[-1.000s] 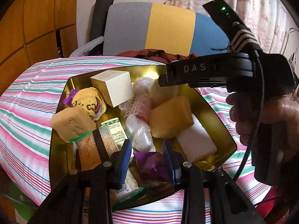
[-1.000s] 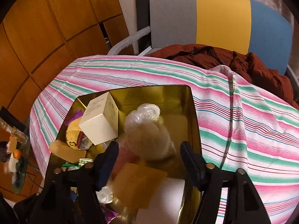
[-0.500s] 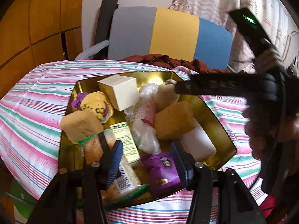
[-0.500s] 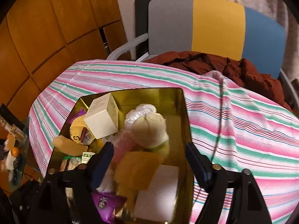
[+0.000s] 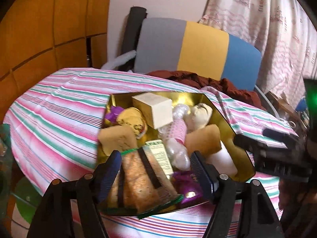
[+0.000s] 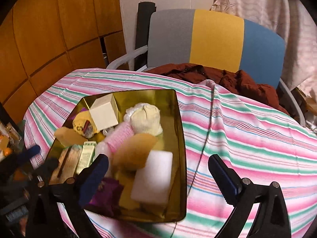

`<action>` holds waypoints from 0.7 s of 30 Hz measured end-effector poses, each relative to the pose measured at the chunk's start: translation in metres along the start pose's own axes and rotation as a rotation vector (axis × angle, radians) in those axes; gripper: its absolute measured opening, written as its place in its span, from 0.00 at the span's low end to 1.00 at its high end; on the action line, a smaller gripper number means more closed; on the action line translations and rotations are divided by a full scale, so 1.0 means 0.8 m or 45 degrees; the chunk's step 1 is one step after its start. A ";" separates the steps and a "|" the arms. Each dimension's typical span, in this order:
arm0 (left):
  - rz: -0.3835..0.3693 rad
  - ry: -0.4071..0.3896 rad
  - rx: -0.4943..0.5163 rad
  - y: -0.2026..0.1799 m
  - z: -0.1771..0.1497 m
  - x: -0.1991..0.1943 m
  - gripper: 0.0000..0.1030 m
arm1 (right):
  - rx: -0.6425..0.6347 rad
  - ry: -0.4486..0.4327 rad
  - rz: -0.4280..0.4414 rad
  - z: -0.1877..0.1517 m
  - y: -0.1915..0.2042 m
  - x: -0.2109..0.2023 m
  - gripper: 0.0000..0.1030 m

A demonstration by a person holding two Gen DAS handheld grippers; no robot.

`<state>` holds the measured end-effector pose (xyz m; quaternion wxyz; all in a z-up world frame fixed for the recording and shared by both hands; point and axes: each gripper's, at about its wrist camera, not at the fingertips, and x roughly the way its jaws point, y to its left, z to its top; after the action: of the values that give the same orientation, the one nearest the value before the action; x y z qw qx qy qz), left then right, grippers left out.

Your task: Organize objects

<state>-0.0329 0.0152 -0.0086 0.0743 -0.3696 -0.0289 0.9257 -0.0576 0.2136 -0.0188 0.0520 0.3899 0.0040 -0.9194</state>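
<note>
A: Where's the cream bundle now?

B: The cream bundle (image 6: 146, 120) lies in the gold tray (image 6: 179, 119), at the far end, touching the pink roll (image 6: 120, 136) and just beside the cream box (image 6: 104, 115). 1 second ago it was blurred between the right fingers; now nothing is between them.

A: So the right hand-held gripper let go?

B: Yes. The right hand-held gripper (image 6: 158, 170) stands wide and empty, pulled back above the near end of the tray, over the white block (image 6: 153, 176). The left hand-held gripper (image 5: 155, 163) is also spread wide and empty, and has risen off the purple packet (image 5: 186, 186), which lies below it in the tray.

A: What does that mean for the job?

B: I judge 1 more item stowed. Everything visible sits in the tray on the striped table (image 6: 247, 138); the chair (image 6: 216, 39) with the brown jacket (image 6: 218, 77) behind is untouched. Likely done, or a next item is out of view.
</note>
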 end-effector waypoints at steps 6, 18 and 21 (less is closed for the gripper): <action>0.143 -0.083 -0.019 0.006 0.007 -0.026 0.72 | 0.006 -0.058 -0.080 -0.023 0.004 -0.023 1.00; 0.190 -0.017 -0.145 0.029 -0.008 -0.015 0.62 | 0.002 -0.101 -0.096 -0.042 0.021 -0.036 1.00; 0.153 0.004 -0.152 0.029 -0.010 -0.012 0.58 | 0.002 -0.119 -0.074 -0.043 0.024 -0.041 1.00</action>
<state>-0.0231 -0.0096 -0.0101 -0.0034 -0.3760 -0.0616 0.9246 -0.0086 0.1993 -0.0189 0.0252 0.3464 0.0122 -0.9377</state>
